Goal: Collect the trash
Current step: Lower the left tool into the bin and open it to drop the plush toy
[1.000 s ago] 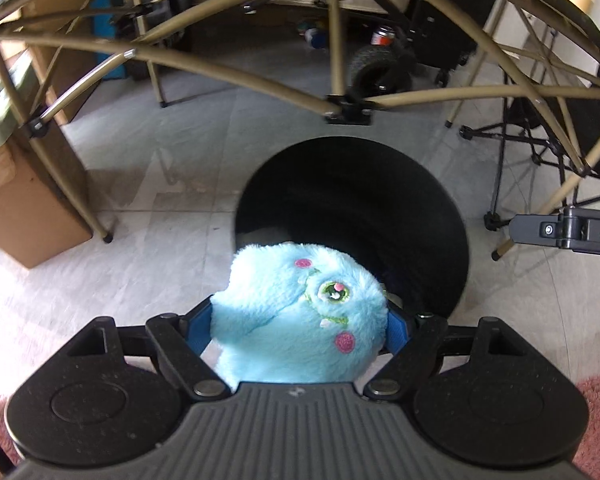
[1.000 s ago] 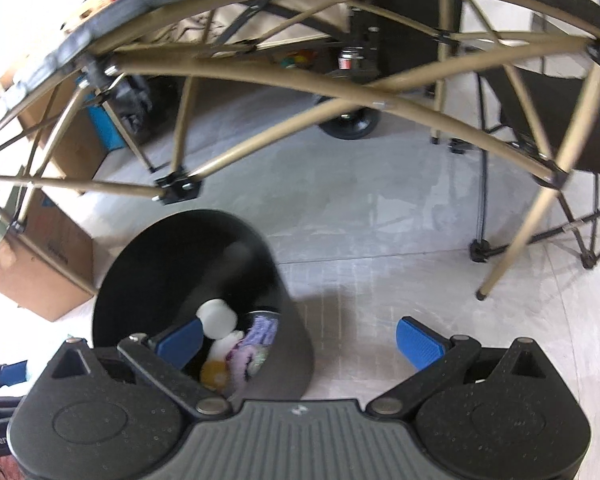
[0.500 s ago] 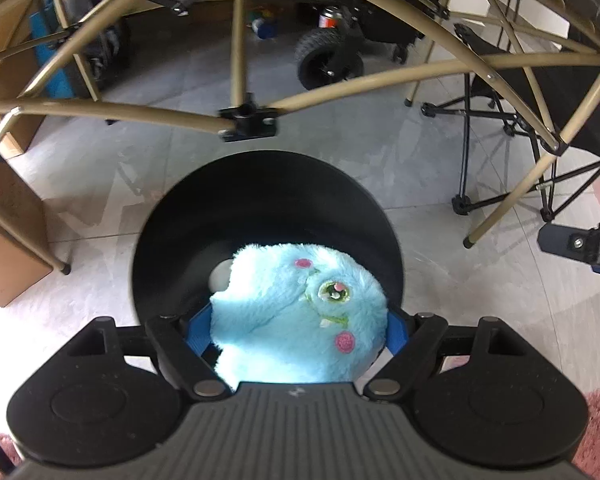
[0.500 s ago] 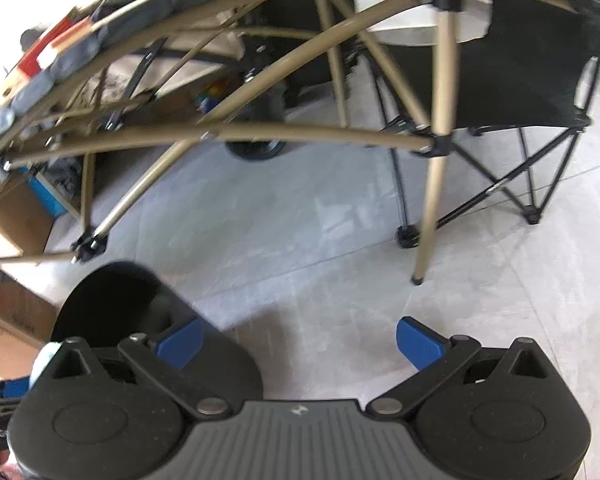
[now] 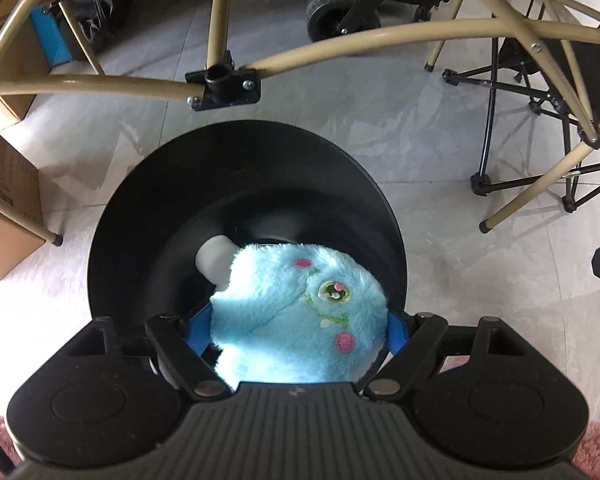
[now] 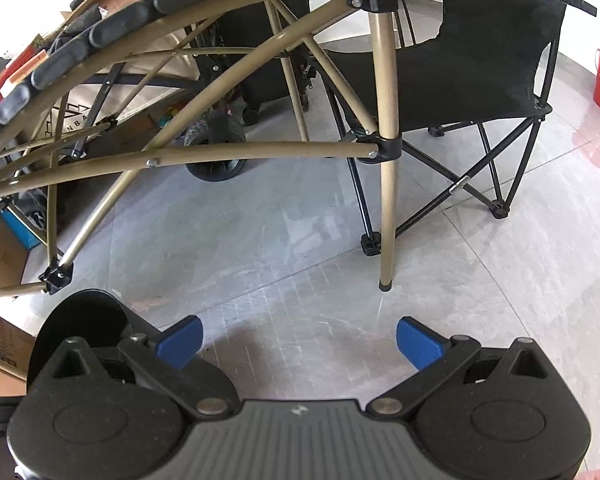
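Grey floor tiles (image 5: 440, 152) surround the black bin (image 5: 140, 208), now centred beneath my left hand-held gripper (image 5: 298, 330) clamping the blue plush toy (image 5: 300, 320); release looks next. Right hand-held gripper (image 6: 298, 340) gapes empty.

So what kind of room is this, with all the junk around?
Probably a storage room or garage at home: cardboard boxes by the wall, a folding camp chair on the tiled floor, and a wheeled cart tucked behind the folding table's legs.
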Tool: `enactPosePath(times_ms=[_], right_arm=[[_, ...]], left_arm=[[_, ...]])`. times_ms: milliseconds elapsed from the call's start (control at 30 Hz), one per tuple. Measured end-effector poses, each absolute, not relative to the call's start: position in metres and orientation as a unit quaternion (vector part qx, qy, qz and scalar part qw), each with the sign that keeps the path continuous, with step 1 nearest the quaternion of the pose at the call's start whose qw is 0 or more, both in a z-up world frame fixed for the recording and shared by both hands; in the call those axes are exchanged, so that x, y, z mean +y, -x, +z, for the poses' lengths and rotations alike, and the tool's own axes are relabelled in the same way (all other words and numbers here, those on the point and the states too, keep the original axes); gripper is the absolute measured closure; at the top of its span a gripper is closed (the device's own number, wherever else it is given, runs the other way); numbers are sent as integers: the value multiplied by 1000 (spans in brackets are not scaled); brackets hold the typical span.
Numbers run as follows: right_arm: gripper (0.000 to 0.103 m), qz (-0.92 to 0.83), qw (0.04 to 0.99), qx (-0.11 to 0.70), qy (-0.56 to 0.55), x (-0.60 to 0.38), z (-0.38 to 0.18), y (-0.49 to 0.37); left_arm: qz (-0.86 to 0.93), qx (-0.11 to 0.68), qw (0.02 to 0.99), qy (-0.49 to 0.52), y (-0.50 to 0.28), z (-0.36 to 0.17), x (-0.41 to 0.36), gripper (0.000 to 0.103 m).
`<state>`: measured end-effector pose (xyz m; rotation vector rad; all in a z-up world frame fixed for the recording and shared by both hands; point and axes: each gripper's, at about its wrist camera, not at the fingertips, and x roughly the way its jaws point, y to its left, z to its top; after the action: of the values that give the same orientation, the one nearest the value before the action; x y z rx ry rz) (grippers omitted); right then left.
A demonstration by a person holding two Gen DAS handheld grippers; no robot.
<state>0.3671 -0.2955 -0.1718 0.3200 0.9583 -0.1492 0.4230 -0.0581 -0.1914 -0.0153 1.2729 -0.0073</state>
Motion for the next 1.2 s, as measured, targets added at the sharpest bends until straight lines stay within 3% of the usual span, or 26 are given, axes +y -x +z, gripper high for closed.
enactPosePath(times_ms=[367, 433, 500, 1200], right_arm=[[0, -74, 871, 462, -152, -298, -173, -367], [0, -75, 871, 462, -153, -298, -173, -366], [0, -74, 871, 461, -154, -298, -173, -365], [0, -67, 872, 461, -153, -296, -171, -365]], left_arm=[[18, 599, 801, 9, -425, -195, -54, 17], [24, 602, 798, 5, -426, -196, -55, 5], [28, 601, 799, 7, -426, -195, -54, 0], [15, 593, 805, 11, -422, -187, -53, 0]])
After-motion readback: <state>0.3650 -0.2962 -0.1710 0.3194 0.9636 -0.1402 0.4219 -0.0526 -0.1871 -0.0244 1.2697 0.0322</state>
